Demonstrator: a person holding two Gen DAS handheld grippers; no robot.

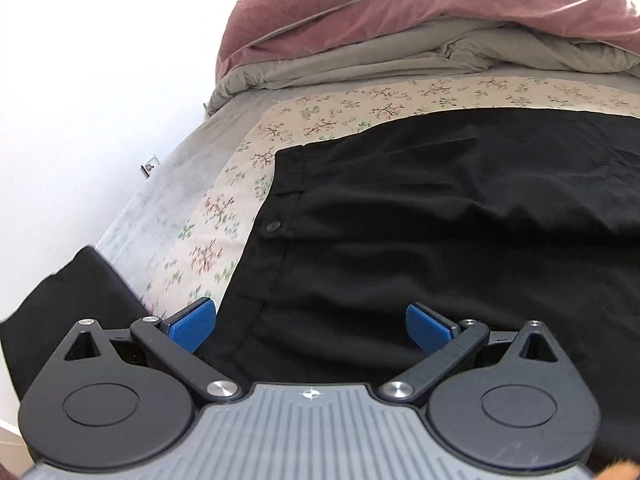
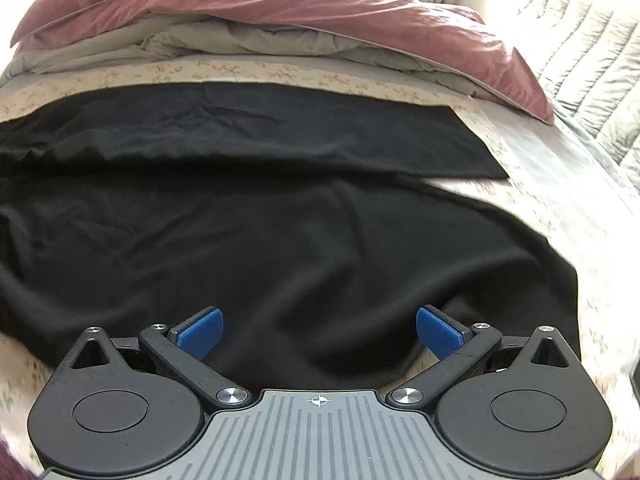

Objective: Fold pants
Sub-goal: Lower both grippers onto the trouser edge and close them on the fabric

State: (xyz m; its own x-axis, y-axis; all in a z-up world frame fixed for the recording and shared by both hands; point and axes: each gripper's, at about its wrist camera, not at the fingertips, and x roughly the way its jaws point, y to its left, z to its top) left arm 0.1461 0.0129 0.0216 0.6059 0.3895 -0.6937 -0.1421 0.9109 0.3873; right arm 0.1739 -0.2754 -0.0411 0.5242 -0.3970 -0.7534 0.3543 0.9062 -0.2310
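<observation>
Black pants (image 1: 440, 220) lie spread on a floral sheet (image 1: 224, 208) over the bed. Their waistband with a button (image 1: 273, 225) shows at the left in the left wrist view. My left gripper (image 1: 311, 326) hovers open over the waist end, blue pads wide apart, nothing between them. In the right wrist view the pants (image 2: 248, 240) show two legs: the far leg lies flat with its hem at the right, the near leg is rumpled. My right gripper (image 2: 319, 332) stands open above the near leg's front edge, holding nothing.
A pink and grey duvet (image 2: 280, 20) is bunched at the far side of the bed. A quilted grey cover (image 2: 592, 60) lies at the right. A white wall (image 1: 100, 80) runs along the bed's left side. Dark cloth (image 1: 72, 300) sits at the lower left.
</observation>
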